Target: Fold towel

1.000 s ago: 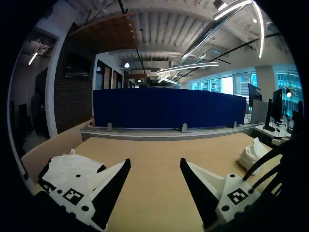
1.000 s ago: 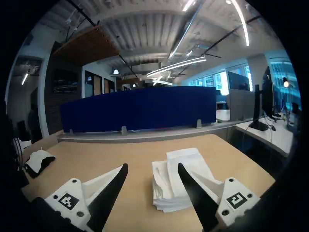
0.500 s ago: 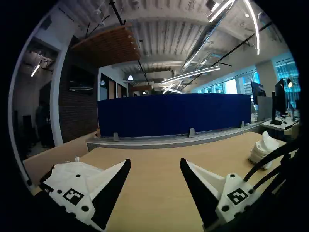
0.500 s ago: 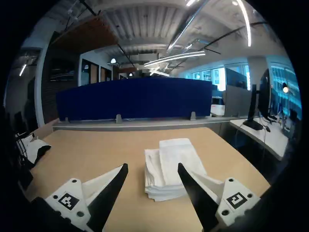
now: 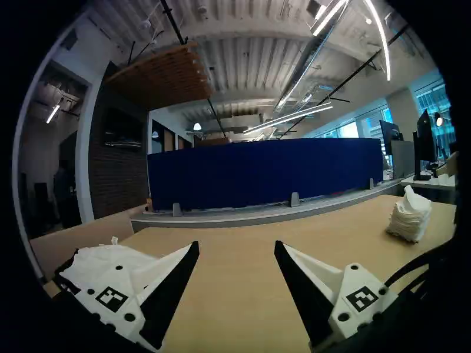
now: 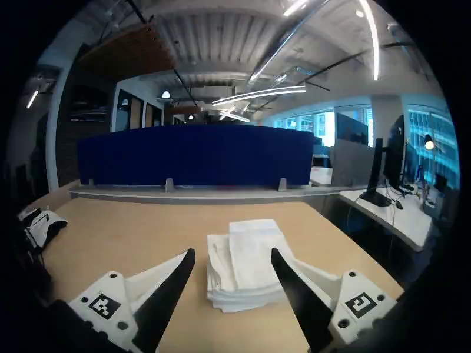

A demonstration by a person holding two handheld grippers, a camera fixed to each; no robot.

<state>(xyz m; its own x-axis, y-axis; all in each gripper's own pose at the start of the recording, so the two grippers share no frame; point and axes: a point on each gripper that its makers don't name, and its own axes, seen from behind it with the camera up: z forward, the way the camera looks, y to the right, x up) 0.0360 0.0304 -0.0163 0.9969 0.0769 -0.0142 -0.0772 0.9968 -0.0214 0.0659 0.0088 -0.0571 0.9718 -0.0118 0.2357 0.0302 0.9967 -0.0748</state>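
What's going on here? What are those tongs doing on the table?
Someone is folding towels, with tongs in each hand, over a wooden table. Right now both tongs are open and hold nothing. The right tongs point at a neat stack of folded white towels, which lies just ahead of them. The left tongs hover over bare table, with a crumpled white towel just behind their left finger. That one looks not yet folded.

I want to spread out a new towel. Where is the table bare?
The wooden table is bare in the middle, between the crumpled towel and the folded stack, and back to the blue divider. It is crowded only at those two piles.
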